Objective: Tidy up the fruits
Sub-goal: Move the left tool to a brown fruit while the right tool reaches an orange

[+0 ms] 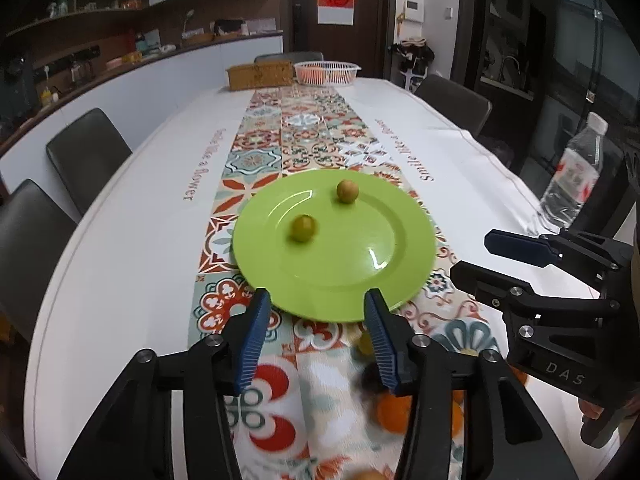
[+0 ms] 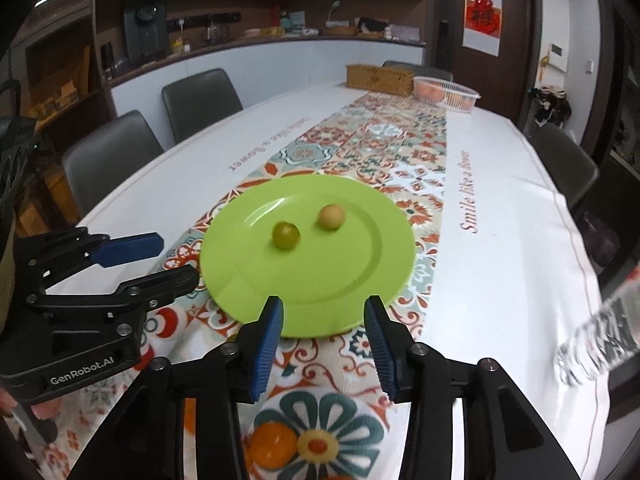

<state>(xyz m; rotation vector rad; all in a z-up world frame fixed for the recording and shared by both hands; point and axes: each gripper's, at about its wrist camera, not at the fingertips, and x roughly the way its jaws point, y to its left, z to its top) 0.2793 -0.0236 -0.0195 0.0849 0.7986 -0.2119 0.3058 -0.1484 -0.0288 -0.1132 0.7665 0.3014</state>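
Left wrist view: left gripper (image 1: 316, 308) released, empty; right gripper (image 2: 324, 316) likewise. Two small round fruits (image 1: 304, 229) sit mid green plate (image 1: 400, 280) on the table's centre runner; oranges (image 2: 272, 446) lie near its near edge. Likely light, smooth, roll-prone: pinch across the widest part, gently.

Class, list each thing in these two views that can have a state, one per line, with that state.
Left tool: open, holding nothing.
Right tool: open, holding nothing.
Green plate: flat on the table runner, holding two small fruits.
Greener fruit: on the plate, loose.
Yellower fruit: on the plate, loose.
Orange: on the runner, off the plate.
Water bottle: upright, capped.
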